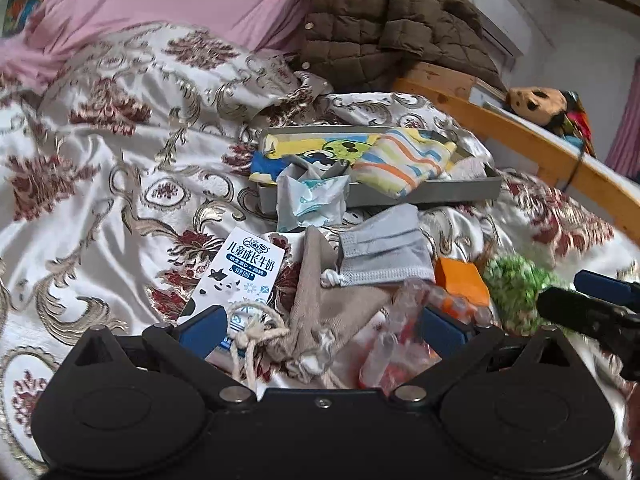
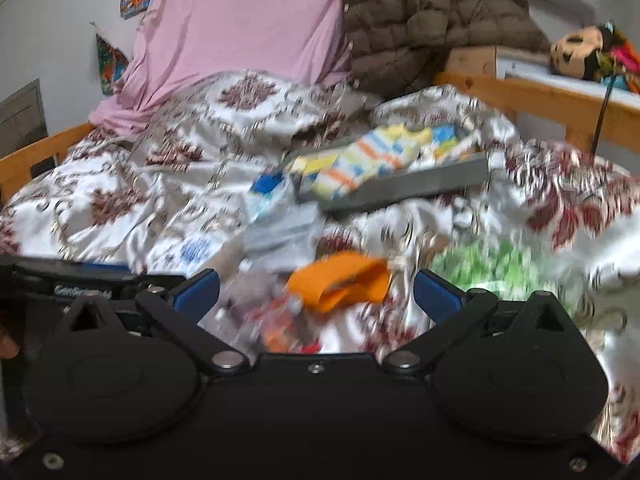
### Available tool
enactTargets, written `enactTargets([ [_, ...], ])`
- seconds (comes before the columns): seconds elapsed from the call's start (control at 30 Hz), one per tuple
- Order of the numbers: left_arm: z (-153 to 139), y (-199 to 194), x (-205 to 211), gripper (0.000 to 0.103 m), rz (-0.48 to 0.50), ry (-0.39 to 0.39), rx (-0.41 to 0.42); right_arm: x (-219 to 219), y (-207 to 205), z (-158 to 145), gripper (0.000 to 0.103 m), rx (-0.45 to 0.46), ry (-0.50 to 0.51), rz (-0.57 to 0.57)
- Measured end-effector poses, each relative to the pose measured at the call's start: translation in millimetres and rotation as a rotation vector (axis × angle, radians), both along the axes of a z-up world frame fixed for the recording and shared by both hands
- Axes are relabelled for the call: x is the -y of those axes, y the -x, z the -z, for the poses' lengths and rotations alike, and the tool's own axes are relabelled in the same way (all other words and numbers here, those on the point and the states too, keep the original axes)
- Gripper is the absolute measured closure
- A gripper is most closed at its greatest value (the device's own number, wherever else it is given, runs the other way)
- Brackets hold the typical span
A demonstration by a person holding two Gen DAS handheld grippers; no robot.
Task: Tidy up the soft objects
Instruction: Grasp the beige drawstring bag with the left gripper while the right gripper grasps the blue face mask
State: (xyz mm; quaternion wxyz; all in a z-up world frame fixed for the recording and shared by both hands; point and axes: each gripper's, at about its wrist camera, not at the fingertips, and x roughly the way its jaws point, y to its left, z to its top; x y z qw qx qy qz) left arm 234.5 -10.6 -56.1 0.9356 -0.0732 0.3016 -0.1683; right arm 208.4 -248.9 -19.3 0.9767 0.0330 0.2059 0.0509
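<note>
While much lies loose on the floral bedspread (image 1: 100, 168), sorting looks partly done. Already in the grey tray (image 1: 452, 191), far and right of centre: a striped cloth (image 1: 404, 160) and a cartoon-print cloth (image 1: 312, 152), with a crumpled pale wrapper (image 1: 310, 200) spilling over the near rim. Left outside, near the tray: a grey face mask (image 1: 384, 252), a beige drawstring pouch (image 1: 320, 308), an orange cloth (image 2: 340, 280), a green fuzzy piece (image 1: 516, 284), a milk carton (image 1: 236, 276) and some clear plastic, too blurred to name. Left gripper (image 1: 320, 326) spread wide over the pouch, holding nothing; right gripper (image 2: 316, 292) likewise wide apart and unloaded, just short of the orange cloth. Beyond: a pink sheet (image 2: 240, 28) and a brown quilted jacket (image 1: 384, 16) heaped at the far end, a wooden bed rail (image 1: 520, 136) to the right, a plush toy (image 1: 538, 100) on the ledge behind it.
</note>
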Motion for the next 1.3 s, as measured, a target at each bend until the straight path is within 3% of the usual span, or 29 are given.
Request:
enactTargets([
  [0.33, 3, -41, -8, 0.005, -0.012, 0.168, -0.066, -2, -73, 3, 0.001, 0.025, -0.058, -0.02],
  [0.53, 4, -57, -1, 0.016, 0.03, 0.151, -0.075, -13, -110, 8, 0.004, -0.029, -0.034, -0.093],
  [0.8, 9, -65, 9, 0.025, 0.102, 0.085, -0.087, -7, -149, 14, 0.018, -0.086, -0.053, -0.139],
  [1.0, 16, -73, 5, 0.027, 0.094, 0.116, -0.131, -3, -169, 23, 0.022, -0.124, -0.068, -0.156],
  [1.3, 27, -85, 2, 0.05, 0.09, 0.134, -0.187, -14, -186, 36, 0.034, -0.183, -0.045, -0.187],
])
